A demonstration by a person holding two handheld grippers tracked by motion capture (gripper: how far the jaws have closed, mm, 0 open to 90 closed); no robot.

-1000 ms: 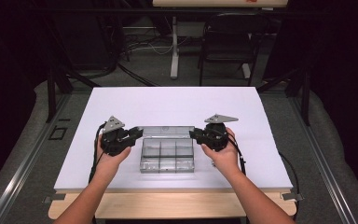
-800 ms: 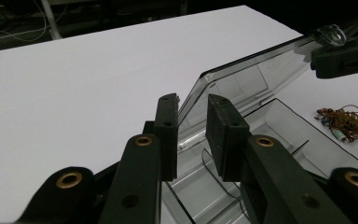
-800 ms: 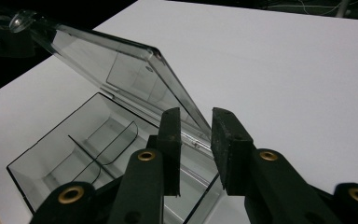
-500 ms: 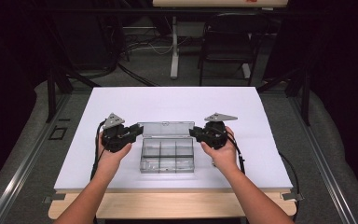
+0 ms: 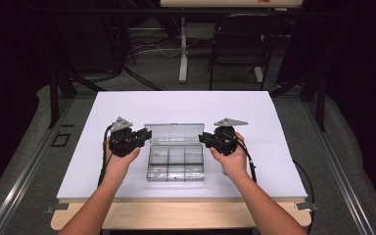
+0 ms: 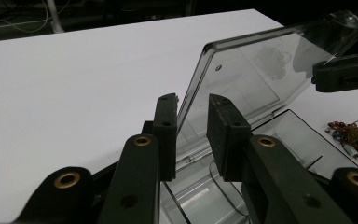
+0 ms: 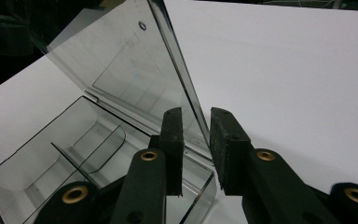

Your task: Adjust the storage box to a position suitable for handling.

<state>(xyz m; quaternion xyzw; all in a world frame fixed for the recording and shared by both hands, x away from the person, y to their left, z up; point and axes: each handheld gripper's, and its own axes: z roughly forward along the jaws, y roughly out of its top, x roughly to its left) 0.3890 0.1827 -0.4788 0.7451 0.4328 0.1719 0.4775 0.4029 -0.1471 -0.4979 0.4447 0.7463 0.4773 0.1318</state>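
High view shows a clear plastic box [image 5: 175, 161] near the front of a white table [image 5: 127, 105], with its lid [image 5: 174, 132] standing up at the back. The left gripper [image 5: 142, 134] sits at the lid's left end and the right gripper [image 5: 204, 138] at its right end. In the left gripper view, the jaws are narrow, with the lid's edge [image 6: 193, 100] between the pads [image 6: 168, 130]. A small gap shows, so I cannot tell if they pinch it. The right gripper view looks the same on the other edge [image 7: 186, 88]. No writing can be read anywhere. A little tangle of wire [image 6: 354, 137] lies on the table beside the box. A dark chair [image 5: 237, 54] stands behind the table.
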